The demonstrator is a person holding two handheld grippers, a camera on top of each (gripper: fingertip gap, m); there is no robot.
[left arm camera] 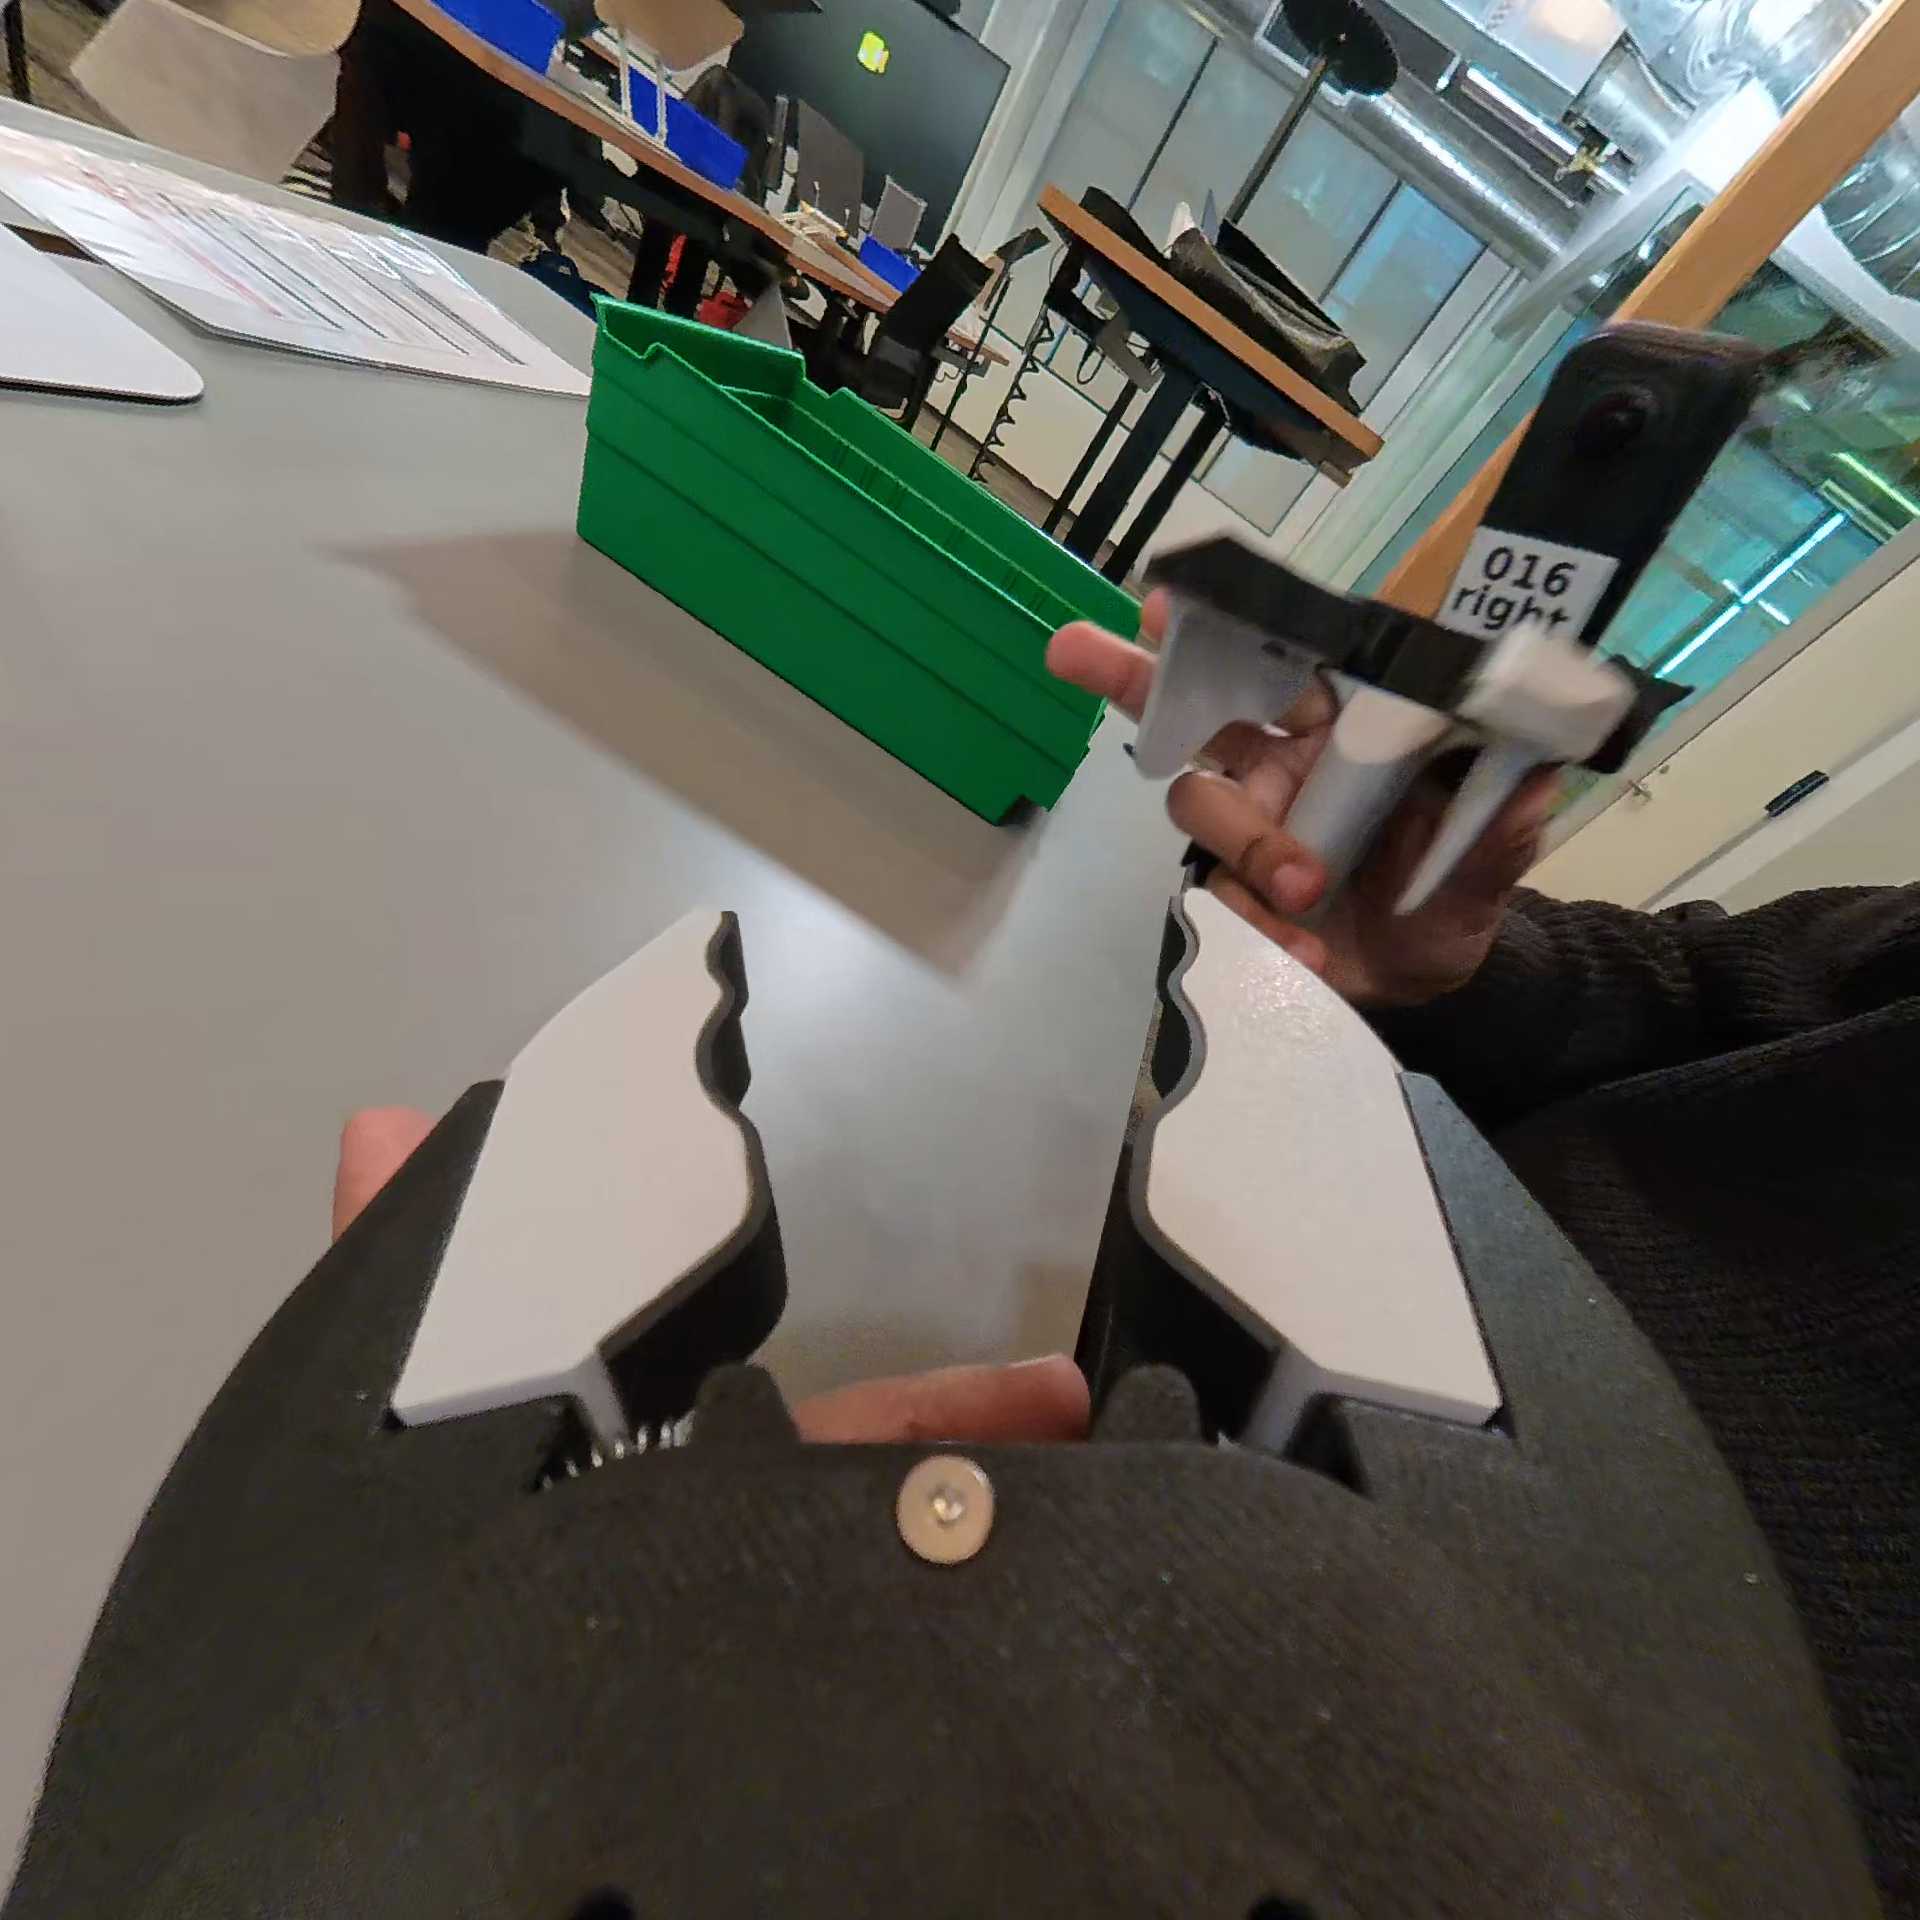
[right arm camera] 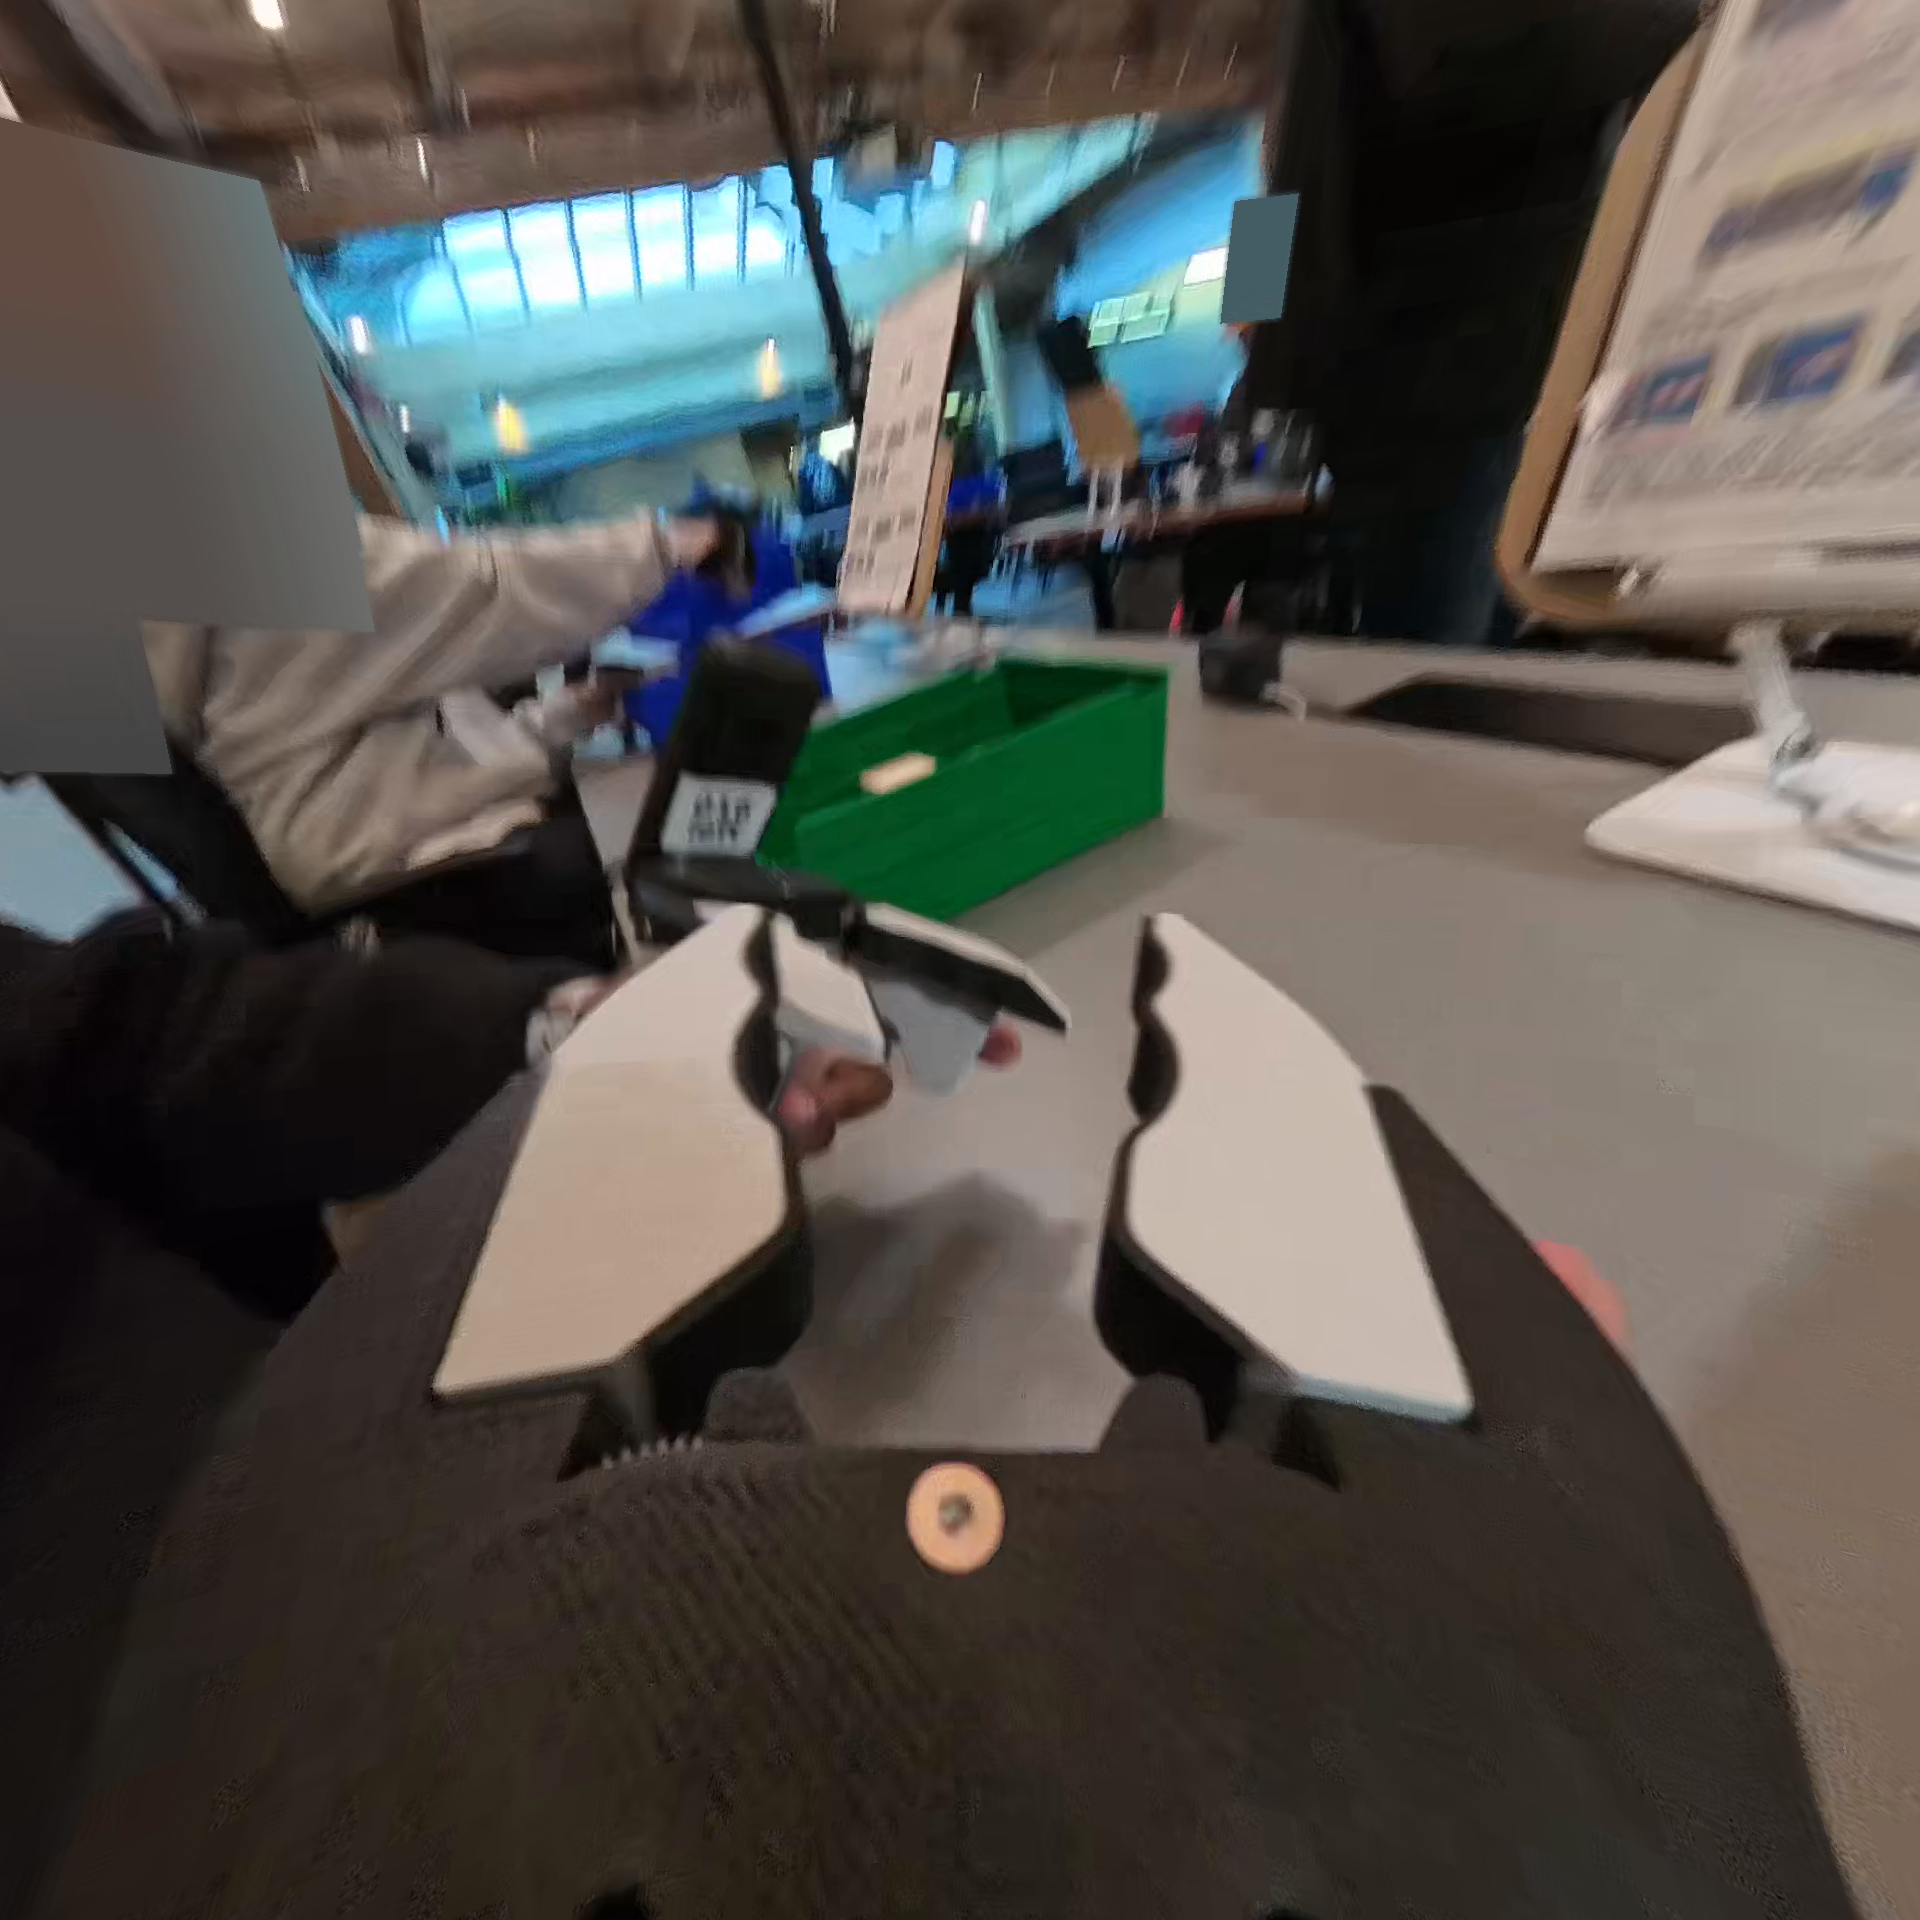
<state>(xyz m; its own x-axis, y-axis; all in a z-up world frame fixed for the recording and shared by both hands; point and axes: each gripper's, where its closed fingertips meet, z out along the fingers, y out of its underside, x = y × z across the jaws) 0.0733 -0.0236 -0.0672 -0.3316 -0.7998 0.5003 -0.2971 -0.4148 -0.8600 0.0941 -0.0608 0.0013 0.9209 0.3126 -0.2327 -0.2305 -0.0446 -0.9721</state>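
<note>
The left gripper hangs low over the grey table, its jaws wide and holding nothing. The right gripper is tilted above the table near the person's dark sleeve, jaws likewise wide and empty. The green bin stands farther off on the table, well apart from both. A white stand sits far right.
</note>
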